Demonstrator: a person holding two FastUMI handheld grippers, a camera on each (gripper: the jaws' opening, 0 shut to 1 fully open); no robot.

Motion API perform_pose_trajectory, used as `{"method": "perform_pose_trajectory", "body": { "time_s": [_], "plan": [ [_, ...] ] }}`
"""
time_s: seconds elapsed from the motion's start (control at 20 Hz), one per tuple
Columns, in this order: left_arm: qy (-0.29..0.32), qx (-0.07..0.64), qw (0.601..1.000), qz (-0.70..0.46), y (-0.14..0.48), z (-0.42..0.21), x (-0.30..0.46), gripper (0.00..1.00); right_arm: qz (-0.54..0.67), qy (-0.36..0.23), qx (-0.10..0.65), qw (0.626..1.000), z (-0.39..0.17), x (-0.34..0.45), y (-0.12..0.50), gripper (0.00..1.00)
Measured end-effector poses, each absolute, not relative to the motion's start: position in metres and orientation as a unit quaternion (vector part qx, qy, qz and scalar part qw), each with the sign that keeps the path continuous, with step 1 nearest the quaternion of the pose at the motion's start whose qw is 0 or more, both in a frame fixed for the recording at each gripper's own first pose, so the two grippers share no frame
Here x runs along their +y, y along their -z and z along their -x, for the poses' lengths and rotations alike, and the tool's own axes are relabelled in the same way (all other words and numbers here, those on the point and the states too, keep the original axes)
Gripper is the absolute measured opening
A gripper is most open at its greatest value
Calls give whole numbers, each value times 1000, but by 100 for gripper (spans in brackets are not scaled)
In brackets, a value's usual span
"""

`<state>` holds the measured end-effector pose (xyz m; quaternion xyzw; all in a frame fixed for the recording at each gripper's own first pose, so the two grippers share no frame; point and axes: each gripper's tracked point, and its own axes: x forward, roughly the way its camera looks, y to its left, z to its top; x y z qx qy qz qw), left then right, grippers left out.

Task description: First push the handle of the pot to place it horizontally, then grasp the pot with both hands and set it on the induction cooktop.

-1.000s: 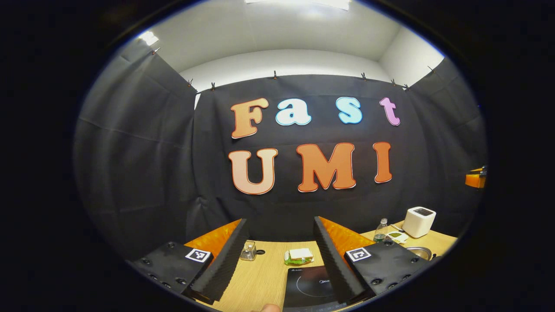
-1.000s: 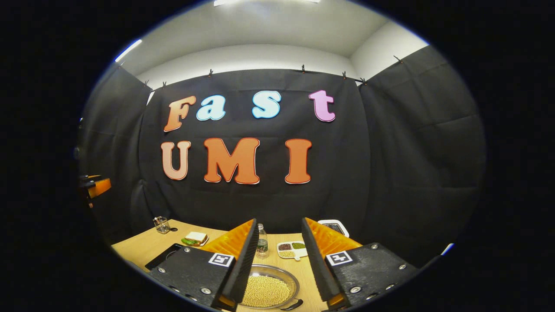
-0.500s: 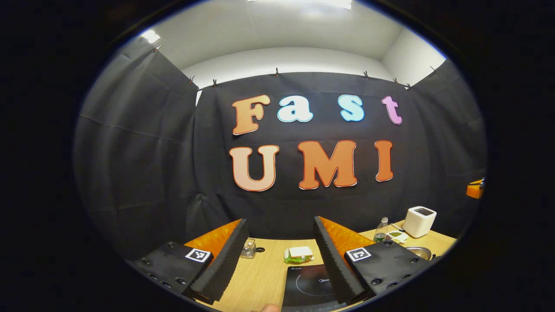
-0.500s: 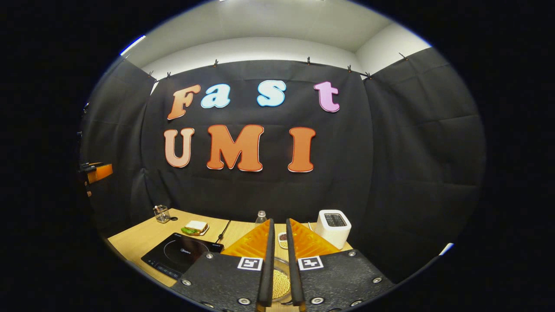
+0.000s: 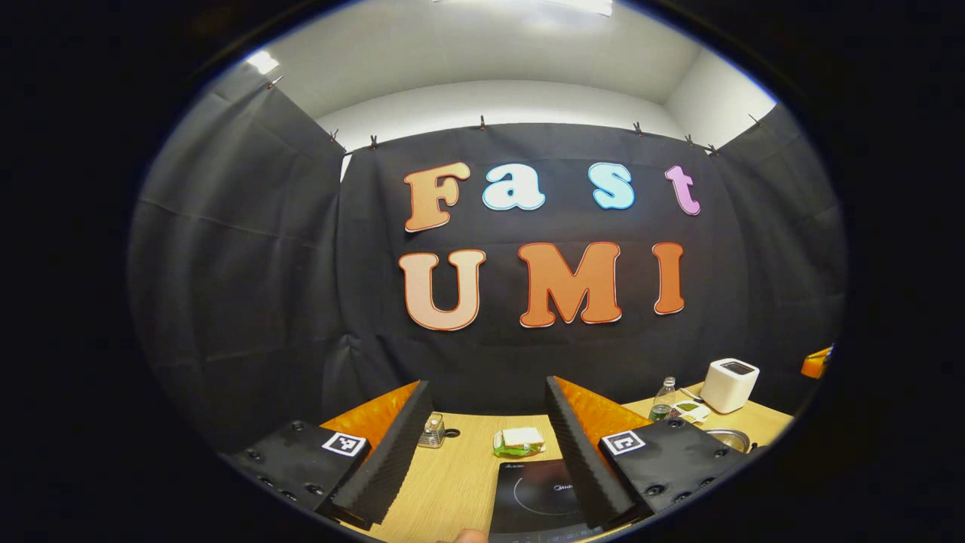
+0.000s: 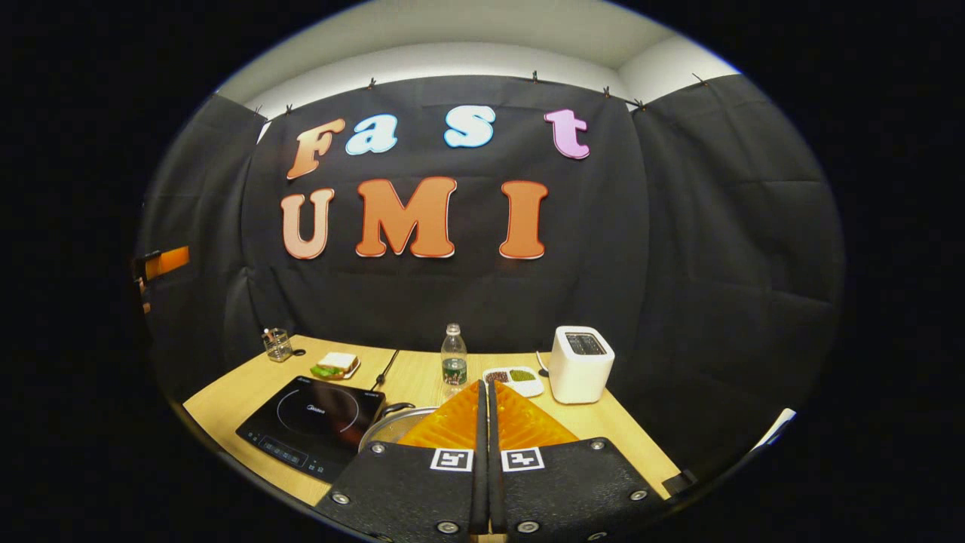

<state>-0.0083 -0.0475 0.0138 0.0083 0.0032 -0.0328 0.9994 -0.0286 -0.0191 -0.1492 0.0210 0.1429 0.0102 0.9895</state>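
Closest in, the right claw (image 6: 483,452) is sitting clenched, its two fingers pressed flat together with nothing between them, hovering just above the near edge of the pot (image 6: 392,424). The left claw (image 5: 482,445) is hanging wide open over the table (image 5: 452,483), gripping nothing, with the induction cooktop (image 5: 539,498) lying right under its right-hand finger. My guess is we're at the very first step: a shut claw looks like what you'd use for nudging the handle round, so the next move is probably dropping the tip beside that handle and shoving it sideways. The pot is a shiny metal thing, mostly hiding behind the right claw, resting on the table just beside the cooktop's right edge; a dark handle seems to be poking up at its far rim, though I can't really tell its angle. It's not on the cooktop yet. Further back a sandwich (image 6: 335,365), a water bottle (image 6: 453,359), a little divided dish (image 6: 513,379) and a white toaster (image 6: 580,363) are lining the far side.
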Motion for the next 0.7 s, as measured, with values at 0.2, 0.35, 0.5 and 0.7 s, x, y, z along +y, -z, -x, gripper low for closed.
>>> {"method": "perform_pose_trajectory", "body": {
  "time_s": [0.2, 0.35, 0.5, 0.7],
  "plan": [
    [33, 4, 999, -9, -15, 8, -47, 98, -21, -15, 182, 983, 36, -19, 185, 0],
    [33, 6, 999, -9, -14, 7, -50, 99, -25, -15, 209, 977, 42, -22, 208, 0],
    [34, 8, 999, -10, -13, 8, -50, 98, -23, -18, 237, 971, 49, -19, 234, 0],
    [34, 12, 999, -11, -11, 8, -52, 97, -21, -28, 290, 957, 57, -14, 276, 0]
  ]
}}
